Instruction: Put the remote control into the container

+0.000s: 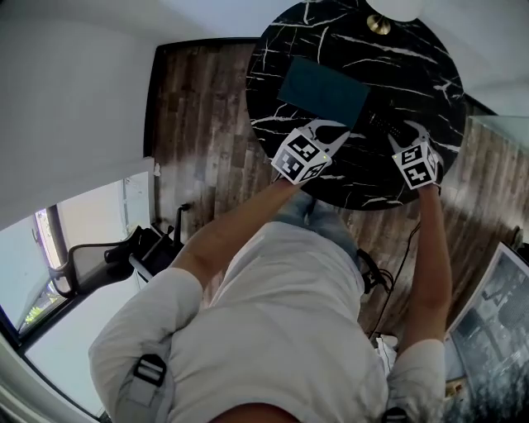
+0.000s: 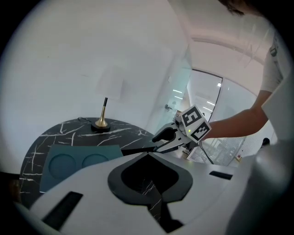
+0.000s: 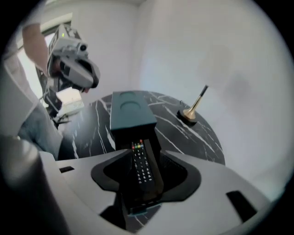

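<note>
A teal container (image 1: 322, 89) with two round hollows in its top lies on the round black marble table (image 1: 413, 70). The black remote control (image 3: 143, 170) with coloured buttons runs lengthwise between the jaws of my right gripper (image 3: 140, 153), which is shut on its sides. Its far end points at the container (image 3: 131, 112) just ahead. In the left gripper view the remote (image 2: 138, 149) sticks out level from the right gripper (image 2: 177, 137) toward the container (image 2: 78, 160). My left gripper (image 2: 147, 156) is shut and empty by the container's near corner (image 1: 333, 129).
A brass-footed lamp (image 1: 378, 23) stands at the table's far edge, beyond the container (image 3: 189, 114). Wooden floor (image 1: 198, 107) surrounds the table. A chair (image 1: 124, 252) and cables (image 1: 388, 281) sit on the floor near the person.
</note>
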`<state>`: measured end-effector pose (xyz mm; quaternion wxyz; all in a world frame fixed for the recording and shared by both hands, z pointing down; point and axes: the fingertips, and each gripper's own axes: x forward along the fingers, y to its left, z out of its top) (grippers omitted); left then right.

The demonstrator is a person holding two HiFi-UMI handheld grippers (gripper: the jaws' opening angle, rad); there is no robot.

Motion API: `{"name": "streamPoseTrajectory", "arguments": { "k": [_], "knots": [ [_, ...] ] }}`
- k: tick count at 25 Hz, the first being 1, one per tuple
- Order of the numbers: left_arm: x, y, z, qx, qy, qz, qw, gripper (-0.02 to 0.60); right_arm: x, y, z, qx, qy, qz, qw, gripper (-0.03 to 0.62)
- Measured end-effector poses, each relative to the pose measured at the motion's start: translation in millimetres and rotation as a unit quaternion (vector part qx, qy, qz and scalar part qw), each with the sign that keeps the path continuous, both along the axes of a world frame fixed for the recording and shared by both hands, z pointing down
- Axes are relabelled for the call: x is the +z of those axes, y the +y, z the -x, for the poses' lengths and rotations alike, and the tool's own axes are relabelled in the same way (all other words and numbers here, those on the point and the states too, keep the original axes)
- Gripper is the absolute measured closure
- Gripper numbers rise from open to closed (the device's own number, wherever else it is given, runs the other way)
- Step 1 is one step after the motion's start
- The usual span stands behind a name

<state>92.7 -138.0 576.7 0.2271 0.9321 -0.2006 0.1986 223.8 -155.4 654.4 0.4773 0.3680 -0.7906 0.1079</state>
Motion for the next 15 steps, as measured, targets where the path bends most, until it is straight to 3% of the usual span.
{"name": "streamPoseTrajectory", "arguments": {
  "k": [3, 7, 11, 15],
  "knots": [
    [-48, 7, 11, -0.018, 0.044, -0.022, 0.9986, 0.58, -69, 10, 17, 0.067, -0.13, -0.059, 0.987, 0.401],
    [-120, 19, 26, -0.036, 0.113, -0.063, 0.9909, 0.58, -177, 36, 42, 0.141, -0.262, -0.158, 0.942, 0.545],
    [-193, 45, 37, -0.017, 0.161, -0.122, 0.9792, 0.58, -276, 77, 78, 0.141, -0.326, -0.241, 0.903, 0.582],
    [-258, 75, 51, -0.007, 0.195, -0.161, 0.9674, 0.58, -348, 118, 118, 0.116, -0.337, -0.292, 0.887, 0.585]
  ]
}}
